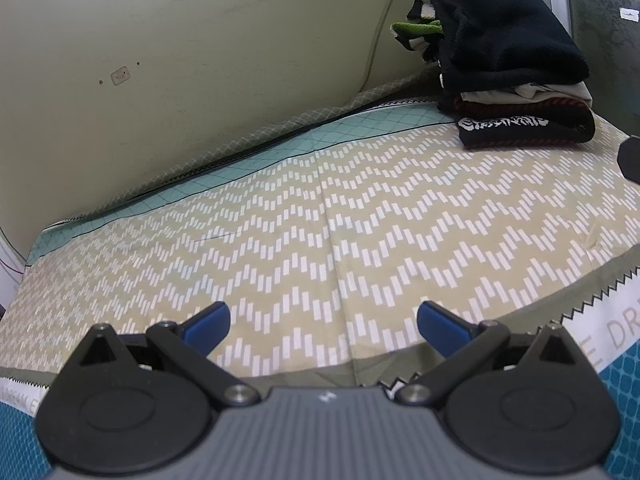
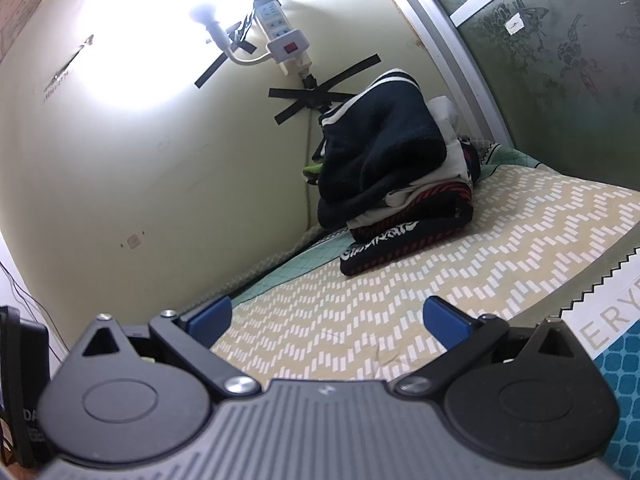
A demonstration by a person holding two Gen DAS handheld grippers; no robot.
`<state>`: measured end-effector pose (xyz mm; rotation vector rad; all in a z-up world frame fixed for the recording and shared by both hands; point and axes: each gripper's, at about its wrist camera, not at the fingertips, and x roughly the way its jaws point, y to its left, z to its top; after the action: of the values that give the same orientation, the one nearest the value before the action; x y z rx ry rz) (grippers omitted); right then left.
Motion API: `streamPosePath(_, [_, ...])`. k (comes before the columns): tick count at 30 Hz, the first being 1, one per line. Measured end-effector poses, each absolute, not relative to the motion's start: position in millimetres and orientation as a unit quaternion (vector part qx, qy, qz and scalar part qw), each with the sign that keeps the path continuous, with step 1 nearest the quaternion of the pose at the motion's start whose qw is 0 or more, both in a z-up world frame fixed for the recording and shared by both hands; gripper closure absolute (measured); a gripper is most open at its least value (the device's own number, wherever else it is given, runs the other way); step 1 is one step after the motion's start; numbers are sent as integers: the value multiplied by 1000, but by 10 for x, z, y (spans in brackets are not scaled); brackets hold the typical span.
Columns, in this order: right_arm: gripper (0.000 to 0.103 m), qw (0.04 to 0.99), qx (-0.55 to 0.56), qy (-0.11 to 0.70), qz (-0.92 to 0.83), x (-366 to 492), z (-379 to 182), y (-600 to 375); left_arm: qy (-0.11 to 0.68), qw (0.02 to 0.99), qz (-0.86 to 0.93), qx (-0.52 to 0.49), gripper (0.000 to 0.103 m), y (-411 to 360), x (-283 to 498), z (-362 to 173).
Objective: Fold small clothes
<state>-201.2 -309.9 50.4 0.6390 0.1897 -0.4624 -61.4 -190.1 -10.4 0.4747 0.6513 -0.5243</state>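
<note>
A stack of folded clothes [image 1: 516,80] sits at the far right corner of the bed, a black garment with white stripes on top and a black piece with white lettering at the bottom. It also shows in the right wrist view [image 2: 396,184]. The bed sheet [image 1: 320,220] is beige with a white zigzag pattern. My left gripper [image 1: 323,322] is open and empty, low over the sheet's near part. My right gripper [image 2: 327,318] is open and empty, low over the sheet, short of the stack. A dark edge of the right gripper [image 1: 630,156] shows at the right of the left wrist view.
A cream wall [image 1: 200,60] runs along the bed's far side. A power strip [image 2: 282,36] and a bright lamp [image 2: 208,18] are taped to it above the stack. A green patterned panel [image 2: 560,60] stands on the right. The sheet's teal printed border [image 2: 616,360] lies at the near right.
</note>
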Motion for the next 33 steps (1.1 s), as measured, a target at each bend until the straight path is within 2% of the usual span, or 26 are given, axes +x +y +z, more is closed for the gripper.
streamPosePath(33, [6, 919, 311, 93, -225, -2008, 506, -3087, 330, 873, -278, 228, 0, -1846, -612, -139])
